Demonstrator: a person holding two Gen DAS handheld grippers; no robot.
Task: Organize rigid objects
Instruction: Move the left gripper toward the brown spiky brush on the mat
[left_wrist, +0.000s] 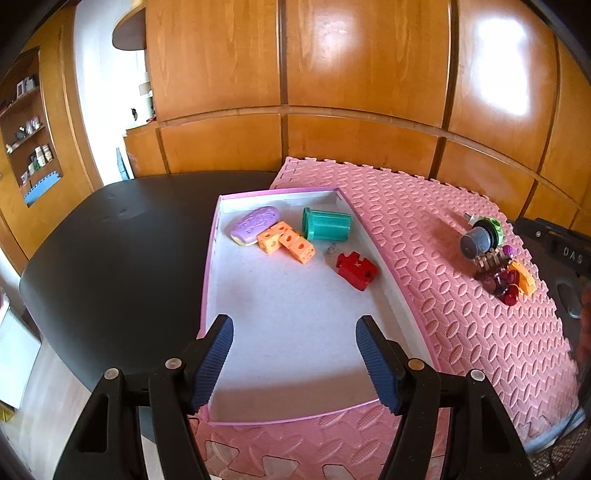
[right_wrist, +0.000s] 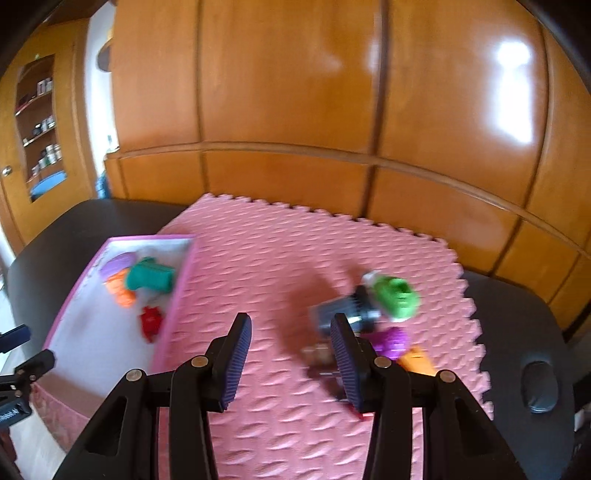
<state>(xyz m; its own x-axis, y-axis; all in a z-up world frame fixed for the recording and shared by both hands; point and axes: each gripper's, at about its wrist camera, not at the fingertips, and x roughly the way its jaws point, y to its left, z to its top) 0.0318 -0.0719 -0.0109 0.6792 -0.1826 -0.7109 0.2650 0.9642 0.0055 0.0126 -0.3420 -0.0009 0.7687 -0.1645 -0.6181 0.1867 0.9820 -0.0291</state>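
Jaws on my left gripper (left_wrist: 294, 363) and right gripper (right_wrist: 291, 363) stand spread, gripping nothing. I see 4 toys inside the shallow pink-rimmed box (left_wrist: 376, 236), including a red puzzle-shaped block (left_wrist: 357, 270); others lie on the pink foam mat (right_wrist: 280, 266), near my right gripper.

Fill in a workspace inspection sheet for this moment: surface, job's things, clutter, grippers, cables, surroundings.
Surface: pink foam mat on a dark table.
Job's things: pink-rimmed tray holds a purple oval toy, orange cube blocks, a teal block and a red puzzle-shaped block. A small toy pile lies on the mat, outside the tray.
Clutter: nothing seen.
Grippers: left gripper open above the tray's near end, empty; right gripper open over the mat near the pile, empty; that view is blurred.
Cables: nothing seen.
Surroundings: wooden cabinet panels, shelf niche.
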